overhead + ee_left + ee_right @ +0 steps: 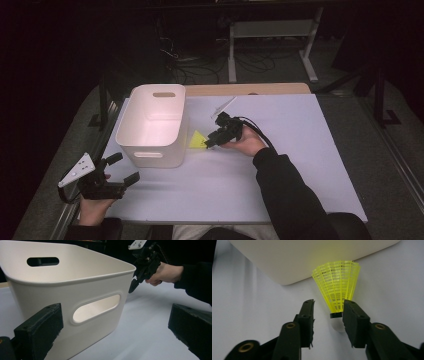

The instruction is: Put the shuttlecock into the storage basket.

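Step in hand: picking up the yellow shuttlecock (337,292), probably to drop it into the white bin (152,125).
Shuttlecock: lies on the white table (300,150) just beside the bin's right wall; its white cork tip points toward the right gripper (328,315) and sits between the jaws.
Right gripper: jaws partly open, wider than the cork; one pad looks close against it, the other stands clear, so no grip shows.
Left gripper (122,170): jaws wide open, nothing between them; rests near the bin's front corner, aimed at its handle slot.
Bin: upright, looks empty.
Next move: close the jaws on the cork or the base of the skirt, gently, since the mesh skirt would likely crush, then lift over the rim.
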### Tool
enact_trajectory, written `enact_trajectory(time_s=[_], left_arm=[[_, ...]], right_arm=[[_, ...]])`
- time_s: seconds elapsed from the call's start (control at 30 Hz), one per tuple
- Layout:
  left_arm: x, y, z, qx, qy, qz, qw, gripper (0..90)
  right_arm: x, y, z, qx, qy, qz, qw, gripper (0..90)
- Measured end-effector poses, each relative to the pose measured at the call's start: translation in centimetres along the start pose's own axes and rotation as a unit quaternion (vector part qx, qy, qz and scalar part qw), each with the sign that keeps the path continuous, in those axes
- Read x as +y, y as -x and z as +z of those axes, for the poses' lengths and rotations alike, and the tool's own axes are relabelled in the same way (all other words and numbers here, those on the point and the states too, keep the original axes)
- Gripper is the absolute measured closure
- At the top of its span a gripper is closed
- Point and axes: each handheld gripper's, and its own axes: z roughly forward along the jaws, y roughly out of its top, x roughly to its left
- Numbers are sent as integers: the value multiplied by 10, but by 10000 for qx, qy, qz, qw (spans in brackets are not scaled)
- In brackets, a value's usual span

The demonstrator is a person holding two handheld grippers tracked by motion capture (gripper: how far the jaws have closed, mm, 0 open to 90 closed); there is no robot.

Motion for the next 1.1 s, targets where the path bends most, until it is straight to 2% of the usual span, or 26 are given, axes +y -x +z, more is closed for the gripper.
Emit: enact_trajectory(time_s=[0.1, 0.3, 0.4, 0.6, 0.77, 0.9, 0.93, 1.1], left_arm=[[0, 0, 0, -2, 2, -3, 10000, 0], [0, 0, 0, -11, 8, 0, 10000, 0], [0, 0, 0, -9, 8, 5, 10000, 0], [0, 0, 0, -7, 25, -1, 10000, 0], [0, 0, 0, -2, 7, 3, 10000, 0], [0, 0, 0, -2, 12, 8, 10000, 0], [0, 0, 0, -3, 10, 7, 10000, 0], [0, 0, 0, -4, 3, 7, 10000, 0]], right_arm=[[3, 1, -2, -9, -46, 7, 10000, 517], [9, 6, -8, -130, -114, 43, 9998, 355], [12, 9, -10, -117, -96, 18, 9999, 274], [14, 12, -8, -153, -270, 32, 9995, 139], [16, 15, -5, -110, -292, -28, 9995, 91], [16, 17, 1, -157, -386, -103, 9991, 5], [16, 17, 2, -212, -427, -129, 9988, 0], [13, 20, 10, -148, -498, -156, 9985, 0]])
